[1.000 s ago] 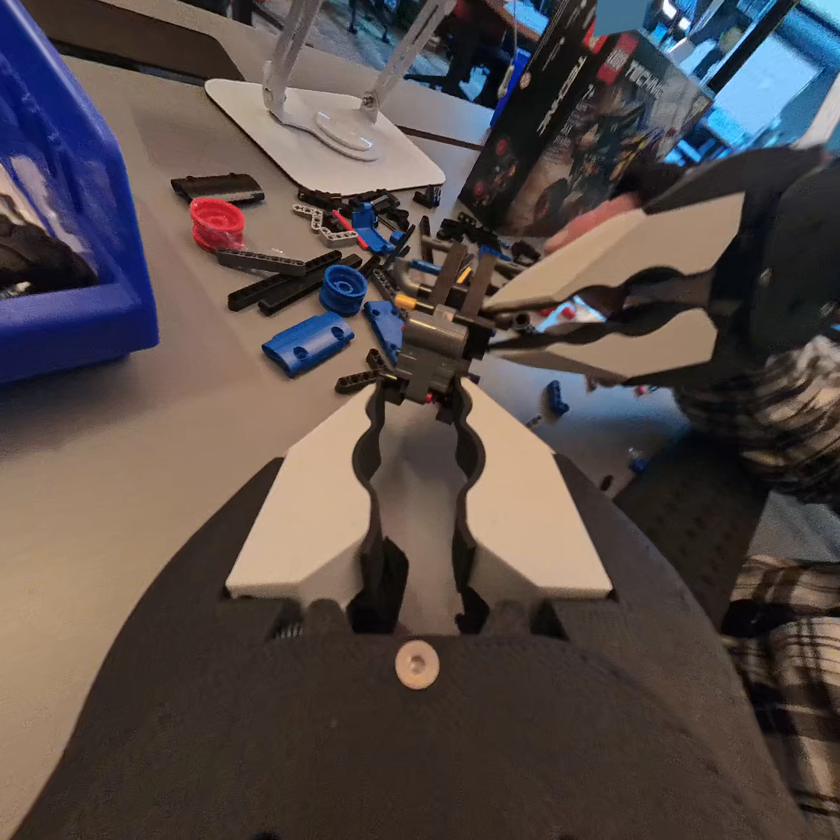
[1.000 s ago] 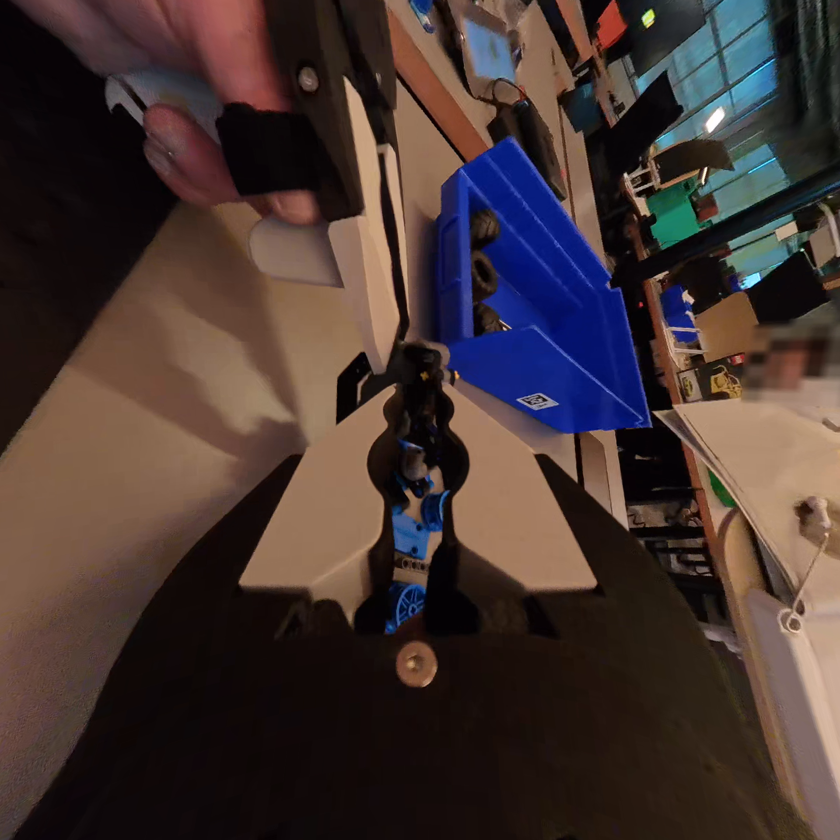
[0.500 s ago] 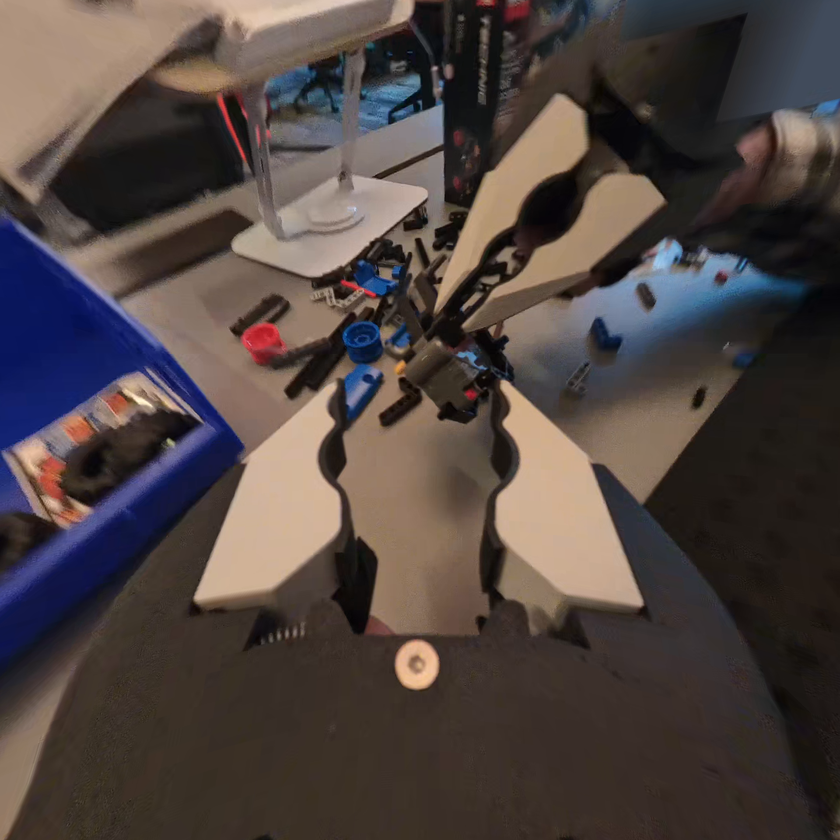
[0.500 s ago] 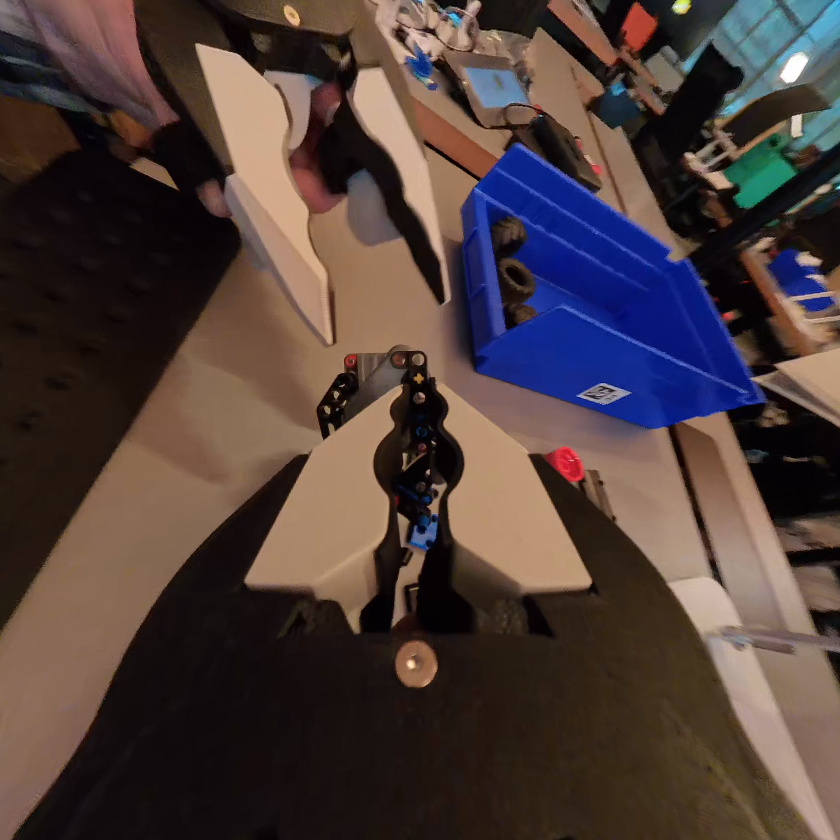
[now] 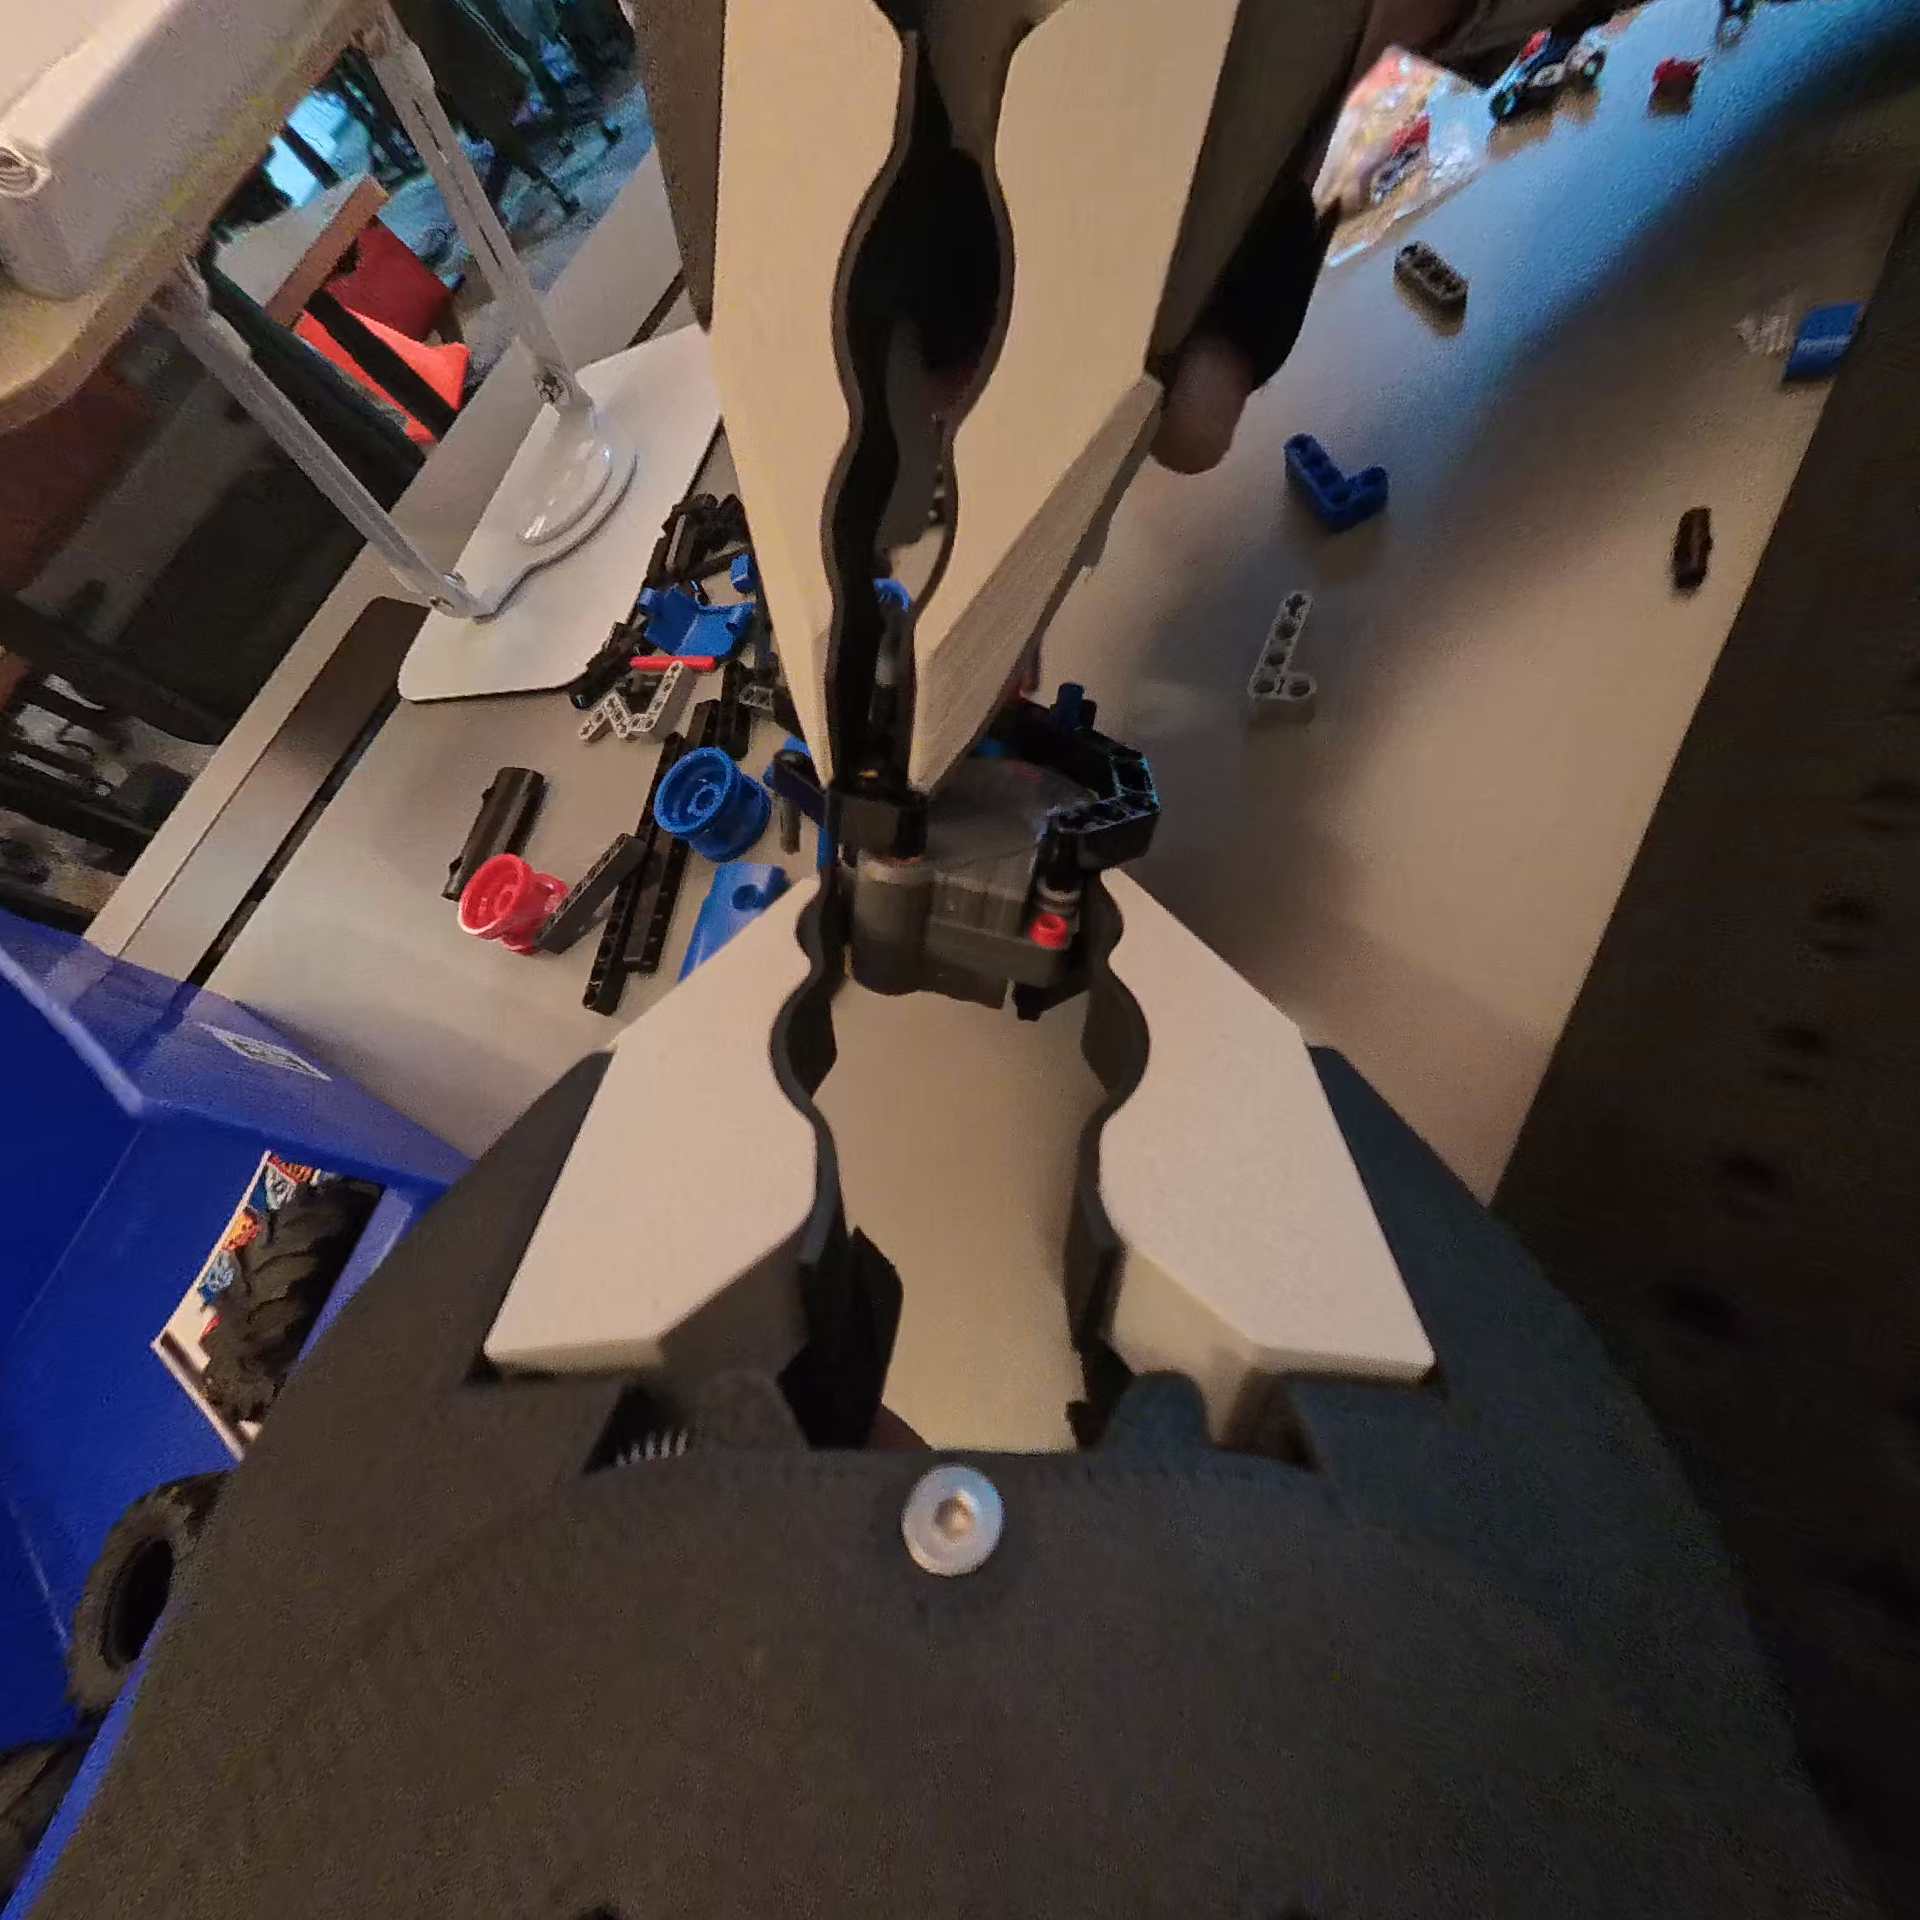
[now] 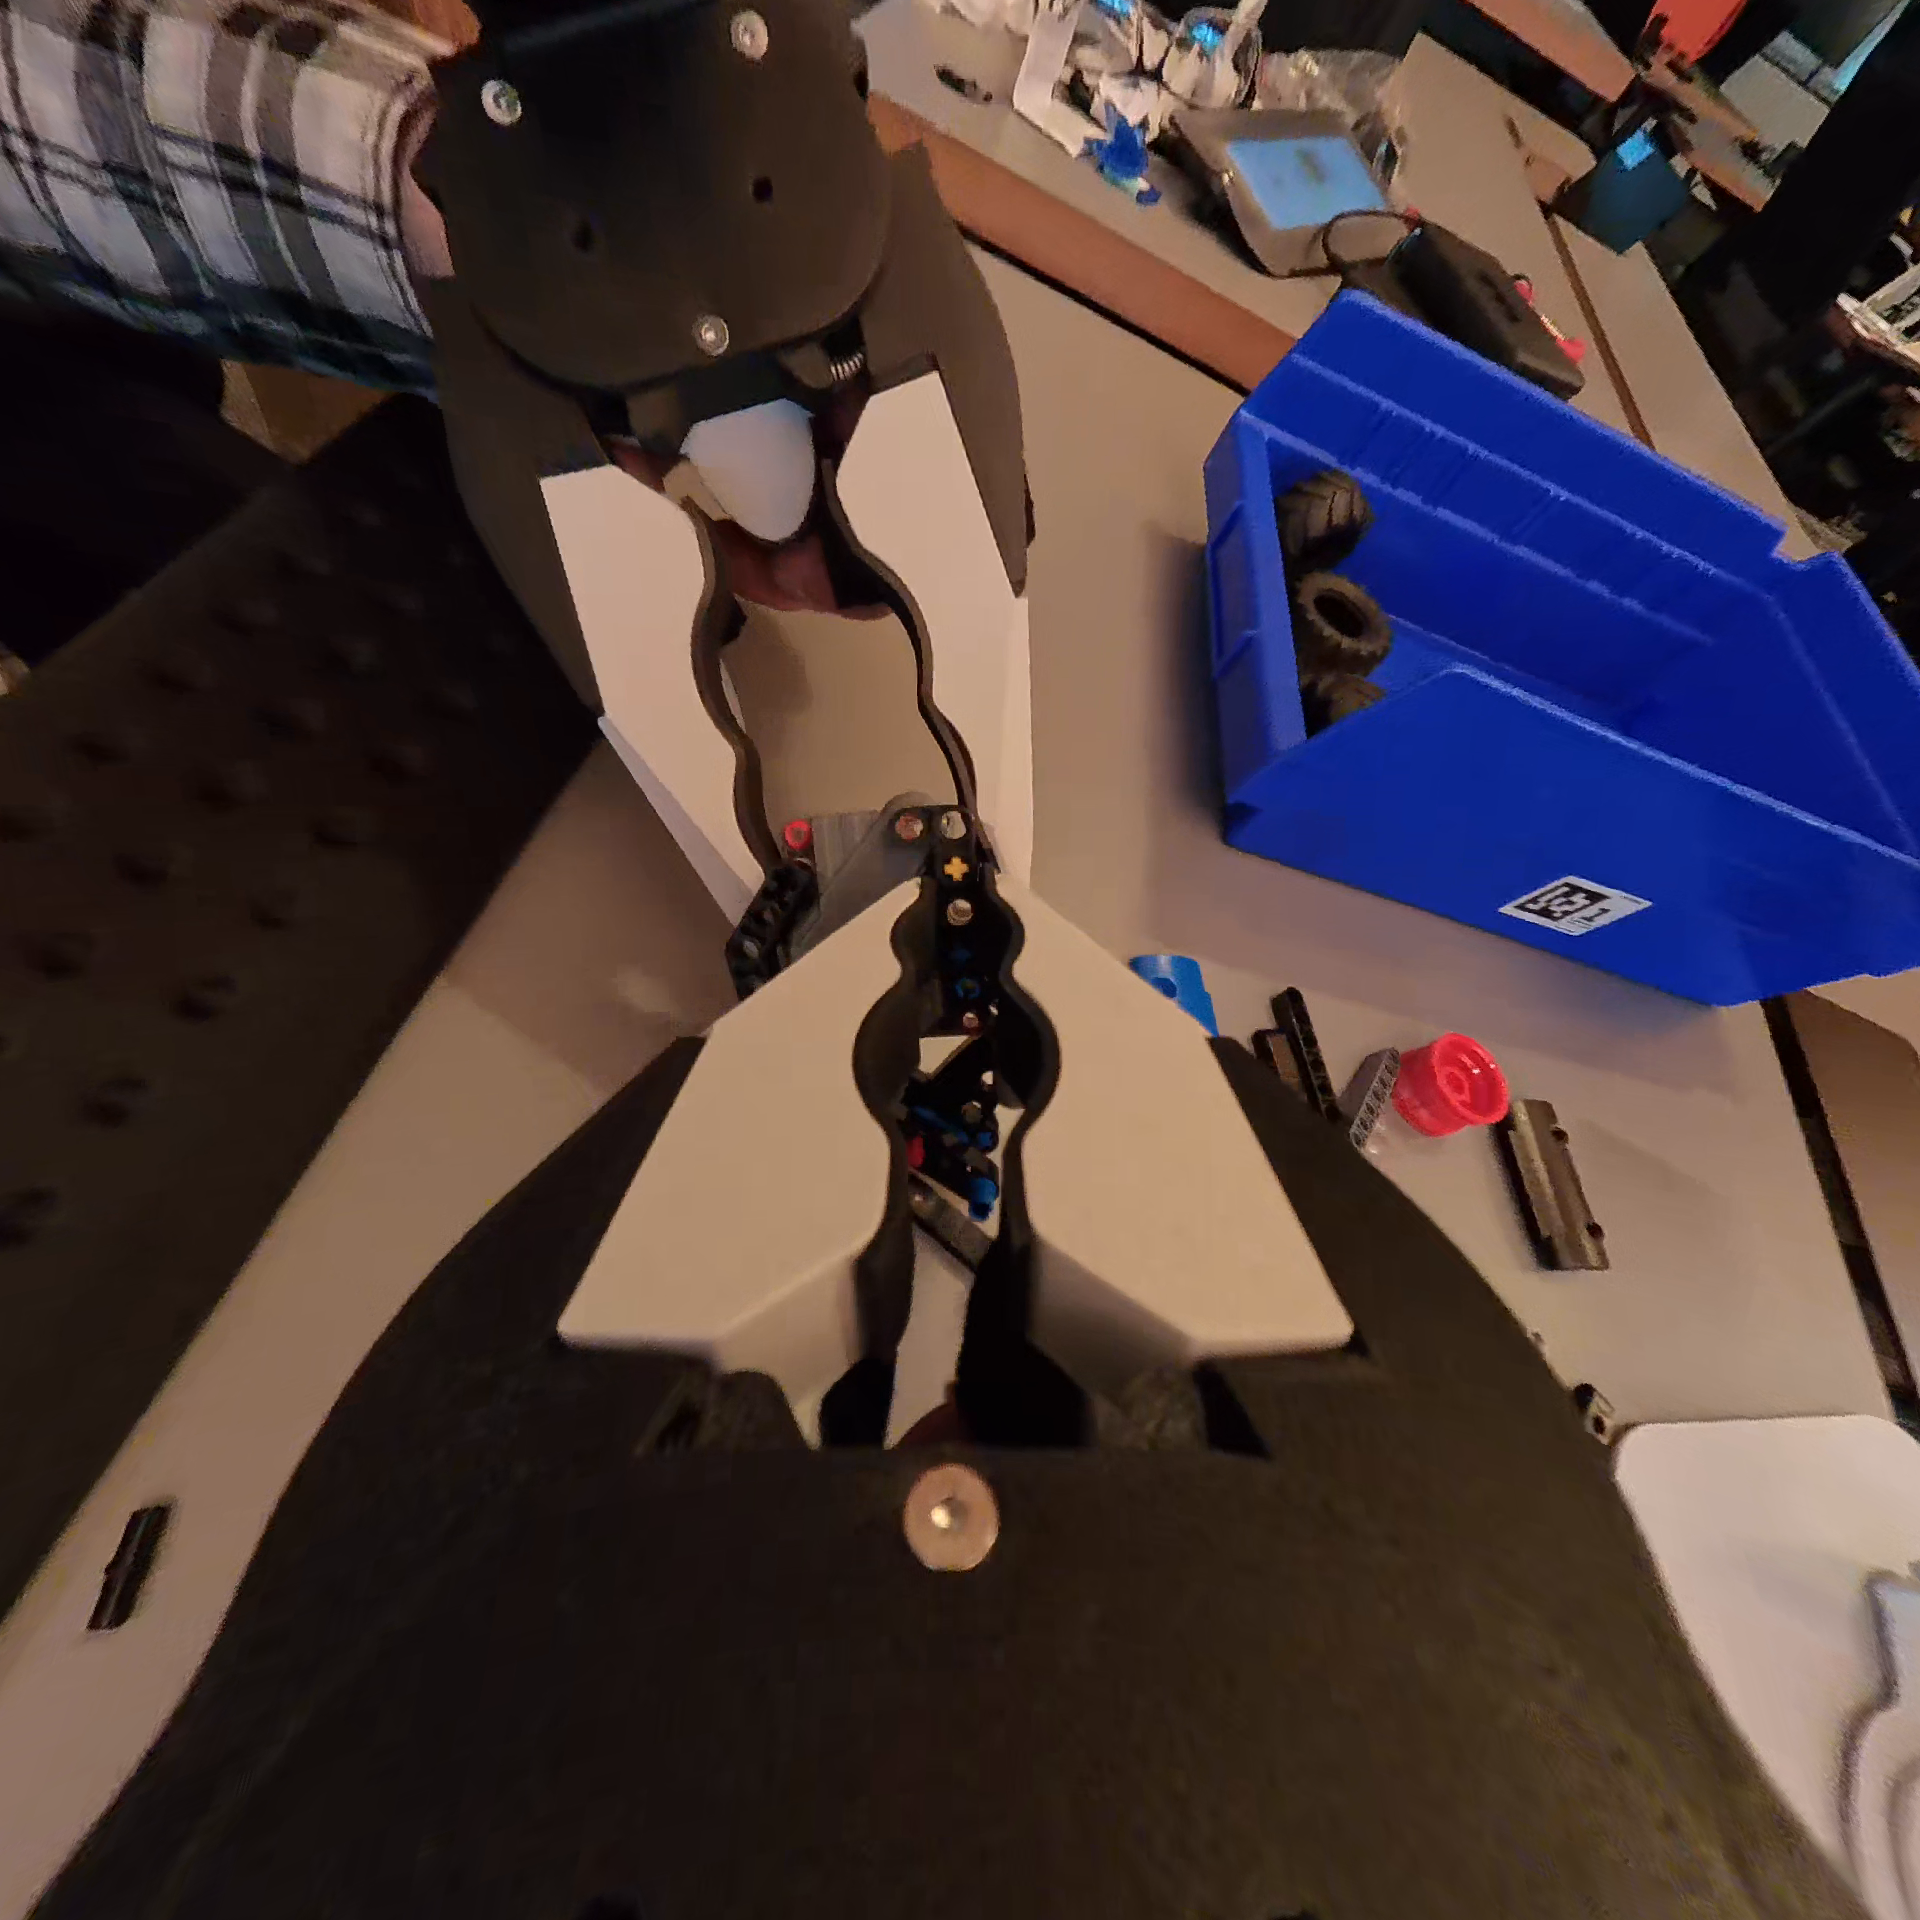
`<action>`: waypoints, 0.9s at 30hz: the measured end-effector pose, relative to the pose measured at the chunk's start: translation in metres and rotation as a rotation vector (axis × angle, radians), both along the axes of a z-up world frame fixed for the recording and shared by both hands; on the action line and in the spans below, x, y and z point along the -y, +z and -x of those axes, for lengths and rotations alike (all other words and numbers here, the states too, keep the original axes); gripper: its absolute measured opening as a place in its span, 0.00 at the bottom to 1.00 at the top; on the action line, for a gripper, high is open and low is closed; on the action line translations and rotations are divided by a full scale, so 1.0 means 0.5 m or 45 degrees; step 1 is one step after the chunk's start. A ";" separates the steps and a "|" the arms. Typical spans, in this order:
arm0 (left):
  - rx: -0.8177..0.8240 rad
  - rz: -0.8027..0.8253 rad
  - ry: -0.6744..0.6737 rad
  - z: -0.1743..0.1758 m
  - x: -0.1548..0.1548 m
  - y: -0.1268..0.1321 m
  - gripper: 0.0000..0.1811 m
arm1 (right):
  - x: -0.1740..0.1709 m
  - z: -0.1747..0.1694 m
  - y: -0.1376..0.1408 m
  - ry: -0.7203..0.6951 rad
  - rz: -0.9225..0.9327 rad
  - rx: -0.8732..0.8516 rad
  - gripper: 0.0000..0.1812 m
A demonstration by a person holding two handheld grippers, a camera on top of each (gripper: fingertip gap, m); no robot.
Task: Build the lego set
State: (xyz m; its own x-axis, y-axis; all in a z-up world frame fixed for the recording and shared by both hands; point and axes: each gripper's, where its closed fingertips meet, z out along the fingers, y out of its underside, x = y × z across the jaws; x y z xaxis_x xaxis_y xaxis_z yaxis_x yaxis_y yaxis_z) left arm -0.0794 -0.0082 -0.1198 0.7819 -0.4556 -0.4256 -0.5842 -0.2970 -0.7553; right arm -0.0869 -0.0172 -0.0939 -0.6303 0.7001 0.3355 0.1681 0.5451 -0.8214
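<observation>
Item: left gripper (image 5: 956,914), fingers set apart to the width of the grey-and-black lego assembly (image 5: 966,904) and bearing on its two flanks at the very tips; only the near end of the block sits between them, the rest juts forward above the counter (image 5: 1455,831). Item: right gripper (image 6: 951,883), fingers (image 6: 1122,1122) drawn close together and clamped on a thin black technic beam (image 6: 954,935) studded with blue and red pins, which runs lengthwise down the slot between them; from the left wrist view this gripper comes in from above, its tips meeting the top left corner of the assembly. Risk one: your left hold is shallow, so a push from the right could lever the assembly out of the tips or twist it; the cause would be pressure off the pin axis. Risk two: the beam may slide back along the right slot instead of seating, since the grip is on its narrow faces. Surroundings: blue wheel hub (image 5: 712,802), red wheel hub (image 5: 504,902) and loose black beams lie just behind on the counter, well clear; blue bin (image 6: 1558,748) with black tyres (image 6: 1335,613) stands off to the left gripper's side.
</observation>
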 end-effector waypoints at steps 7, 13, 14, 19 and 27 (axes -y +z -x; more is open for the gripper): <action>-0.002 -0.028 -0.054 -0.013 0.002 -0.015 0.24 | 0.002 -0.014 -0.010 -0.032 -0.088 -0.037 0.03; 0.055 -0.052 -0.091 -0.021 0.004 -0.014 0.24 | 0.003 -0.025 -0.006 -0.008 0.026 -0.010 0.03; 0.064 -0.049 -0.100 -0.024 0.004 -0.016 0.24 | 0.004 -0.026 -0.008 0.001 0.059 0.008 0.03; 0.104 0.015 -0.006 0.028 0.020 -0.042 0.23 | -0.058 -0.041 0.074 -0.068 0.240 -0.087 0.03; 0.089 0.054 -0.060 0.003 0.010 -0.048 0.24 | -0.050 -0.072 0.036 0.015 0.260 0.091 0.03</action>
